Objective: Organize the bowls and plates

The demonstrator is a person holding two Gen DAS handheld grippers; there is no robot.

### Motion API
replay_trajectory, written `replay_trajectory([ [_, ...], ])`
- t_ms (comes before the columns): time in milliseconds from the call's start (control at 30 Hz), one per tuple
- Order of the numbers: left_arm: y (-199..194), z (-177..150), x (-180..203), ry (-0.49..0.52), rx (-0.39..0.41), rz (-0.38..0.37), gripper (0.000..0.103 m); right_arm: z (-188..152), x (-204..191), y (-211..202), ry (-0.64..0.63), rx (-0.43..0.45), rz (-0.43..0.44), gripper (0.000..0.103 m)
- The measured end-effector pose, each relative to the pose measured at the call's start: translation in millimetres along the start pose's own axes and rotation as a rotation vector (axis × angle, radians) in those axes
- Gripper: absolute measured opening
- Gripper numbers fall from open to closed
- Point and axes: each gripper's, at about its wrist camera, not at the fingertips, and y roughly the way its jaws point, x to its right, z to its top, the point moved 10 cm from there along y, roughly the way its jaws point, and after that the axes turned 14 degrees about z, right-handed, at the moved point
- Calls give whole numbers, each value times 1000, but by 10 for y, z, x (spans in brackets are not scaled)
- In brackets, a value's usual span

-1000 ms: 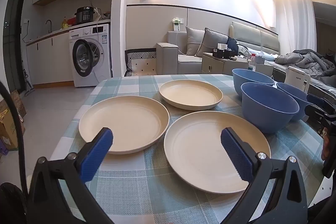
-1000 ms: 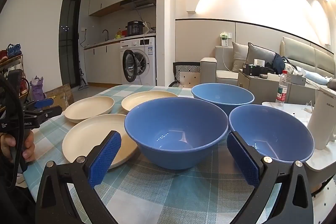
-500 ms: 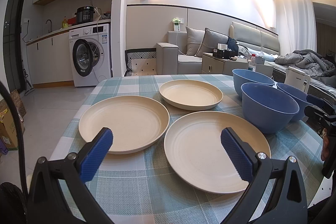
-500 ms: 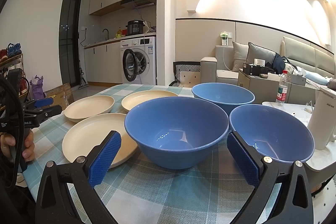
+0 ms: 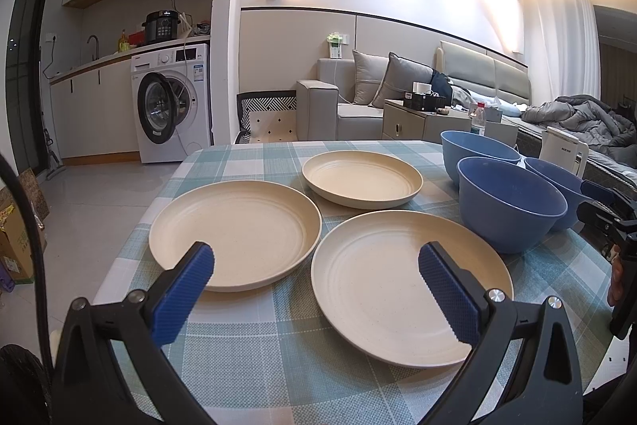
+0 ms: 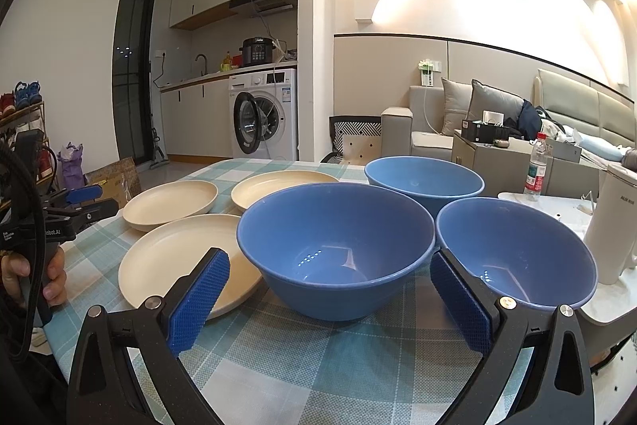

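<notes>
Three cream plates lie flat on the checked tablecloth: a near plate (image 5: 406, 285), a left plate (image 5: 235, 230) and a far plate (image 5: 360, 182). Three blue bowls stand upright to their right: a near bowl (image 6: 336, 245), a far bowl (image 6: 424, 178) and a right bowl (image 6: 517, 249). My left gripper (image 5: 316, 281) is open and empty, low over the table's near edge in front of the plates. My right gripper (image 6: 330, 291) is open and empty, its fingers either side of the near bowl, short of it.
A white kettle (image 6: 613, 226) stands on a white side surface to the right of the bowls. A water bottle (image 6: 535, 172) stands behind it. The table (image 5: 247, 357) ends close on my left, with floor, a washing machine (image 5: 173, 102) and a sofa beyond.
</notes>
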Motion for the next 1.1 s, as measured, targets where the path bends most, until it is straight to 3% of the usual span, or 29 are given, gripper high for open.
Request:
replay_trajectory([
  [1100,10,-3,-4,-2,-2,0,103,8,-4,20,-1,-2,0,103],
])
